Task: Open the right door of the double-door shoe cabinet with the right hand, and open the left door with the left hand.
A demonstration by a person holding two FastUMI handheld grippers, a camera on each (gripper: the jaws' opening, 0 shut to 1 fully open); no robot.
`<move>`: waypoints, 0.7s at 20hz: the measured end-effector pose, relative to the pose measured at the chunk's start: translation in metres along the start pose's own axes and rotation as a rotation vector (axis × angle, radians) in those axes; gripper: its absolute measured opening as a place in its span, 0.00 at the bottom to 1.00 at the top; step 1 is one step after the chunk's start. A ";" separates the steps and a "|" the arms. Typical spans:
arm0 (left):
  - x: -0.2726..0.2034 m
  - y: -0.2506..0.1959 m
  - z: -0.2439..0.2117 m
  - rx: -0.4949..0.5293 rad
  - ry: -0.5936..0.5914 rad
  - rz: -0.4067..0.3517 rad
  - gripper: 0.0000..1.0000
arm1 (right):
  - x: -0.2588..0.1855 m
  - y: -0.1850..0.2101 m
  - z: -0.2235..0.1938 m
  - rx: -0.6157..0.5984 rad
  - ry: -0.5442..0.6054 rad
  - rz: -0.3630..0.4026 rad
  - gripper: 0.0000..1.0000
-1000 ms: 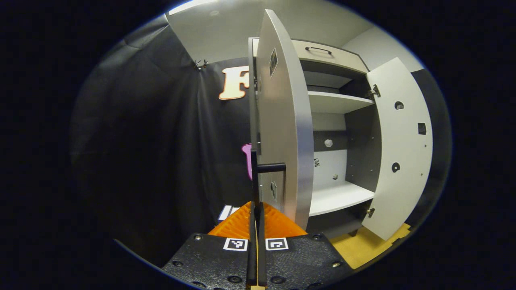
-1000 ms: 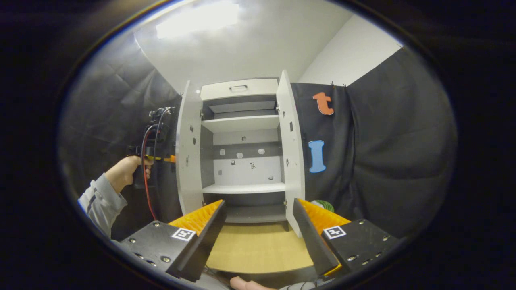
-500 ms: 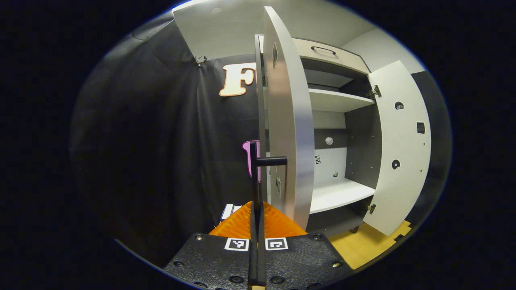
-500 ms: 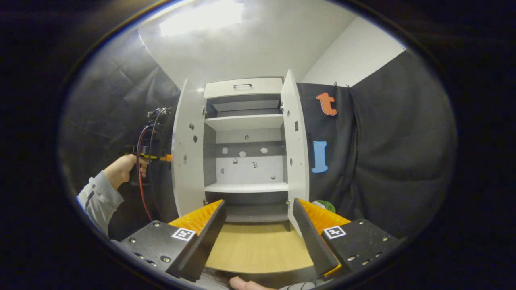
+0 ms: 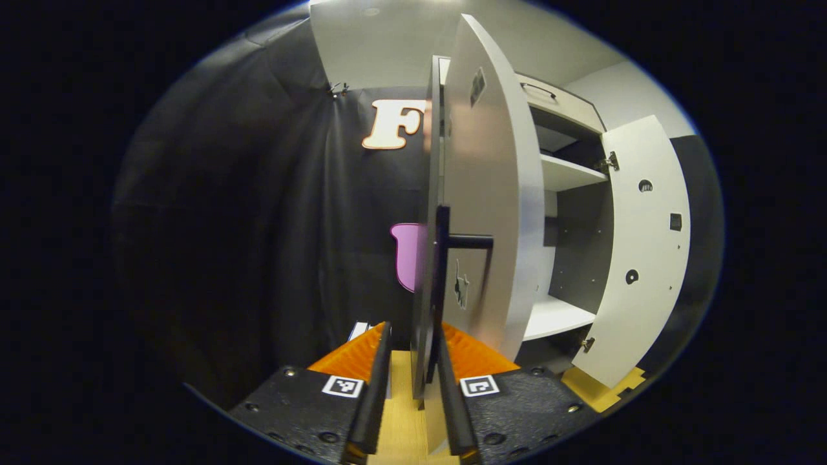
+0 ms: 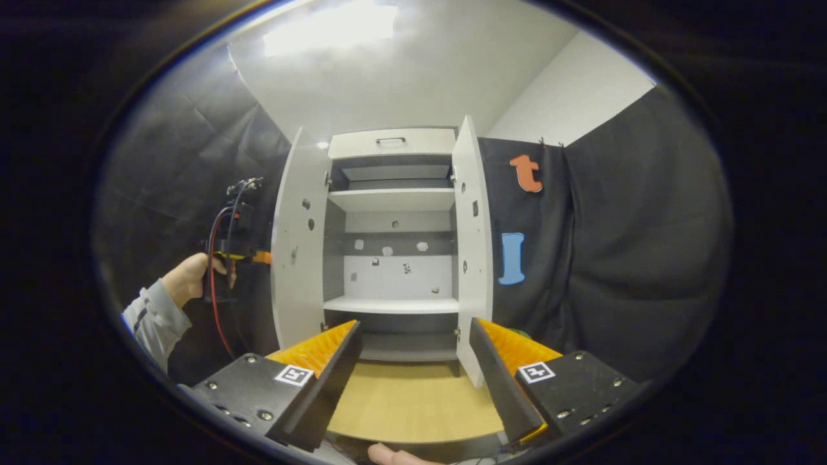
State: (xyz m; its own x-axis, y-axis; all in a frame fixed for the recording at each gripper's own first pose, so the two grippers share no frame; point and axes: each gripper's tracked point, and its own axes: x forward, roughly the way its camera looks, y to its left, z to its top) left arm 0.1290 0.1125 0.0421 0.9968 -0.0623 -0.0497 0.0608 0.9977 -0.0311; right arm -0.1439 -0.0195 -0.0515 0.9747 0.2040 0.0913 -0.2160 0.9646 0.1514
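Straddling the white cabinet's left door edge (black bar handle), left gripper fingers apart; right gripper spread, well back.

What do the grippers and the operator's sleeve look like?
Left gripper and right gripper: black textured bodies with screw heads, a square black-and-white marker on each half, ribbed finger faces. Seen from the right gripper view, red and black cables trail off the left unit; sleeve light grey.

The pale shoe cabinet is standing upright with both doors hanging wide open. Its left door, carrying a dark bar handle on its outer face, and its right door are flanking two white shelves.
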 end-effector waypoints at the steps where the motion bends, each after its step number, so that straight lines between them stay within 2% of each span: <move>1: -0.003 0.005 0.000 0.006 -0.008 0.008 0.51 | 0.002 -0.002 0.000 0.007 0.001 -0.003 0.99; 3: -0.008 0.009 0.002 -0.004 -0.024 0.032 0.76 | 0.002 -0.007 -0.002 0.016 0.004 -0.011 0.99; 5: -0.027 0.008 0.004 -0.004 -0.030 0.038 0.84 | 0.002 -0.011 -0.004 0.018 0.007 -0.023 0.97; 6: -0.036 0.007 0.007 0.004 -0.037 0.043 0.91 | 0.001 -0.011 -0.003 0.018 0.007 -0.025 0.97; 8: -0.055 0.005 0.008 0.030 -0.039 0.059 0.93 | 0.001 -0.010 -0.002 0.014 0.002 -0.026 0.97; 9: -0.064 0.000 0.009 0.036 -0.035 0.051 0.94 | 0.001 -0.009 0.000 0.008 -0.001 -0.027 0.99; 11: -0.079 -0.015 0.007 0.044 -0.028 0.011 0.94 | -0.002 -0.006 0.004 -0.001 -0.007 -0.024 0.97; 12: -0.086 -0.016 0.008 0.047 -0.039 0.007 0.89 | -0.001 -0.004 0.005 -0.004 -0.009 -0.022 0.99; 13: -0.093 -0.017 0.008 0.062 -0.044 0.011 0.95 | -0.002 -0.003 0.006 -0.007 -0.014 -0.019 0.97; 14: -0.101 -0.019 0.005 0.074 -0.050 0.018 0.95 | -0.006 -0.001 0.007 -0.010 -0.018 -0.017 0.99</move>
State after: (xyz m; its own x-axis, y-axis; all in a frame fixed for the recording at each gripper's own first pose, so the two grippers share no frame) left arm 0.0279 0.1003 0.0524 0.9990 -0.0446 0.0005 0.0445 0.9981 0.0437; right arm -0.1503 -0.0235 -0.0449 0.9771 0.1844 0.1066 -0.1986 0.9696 0.1430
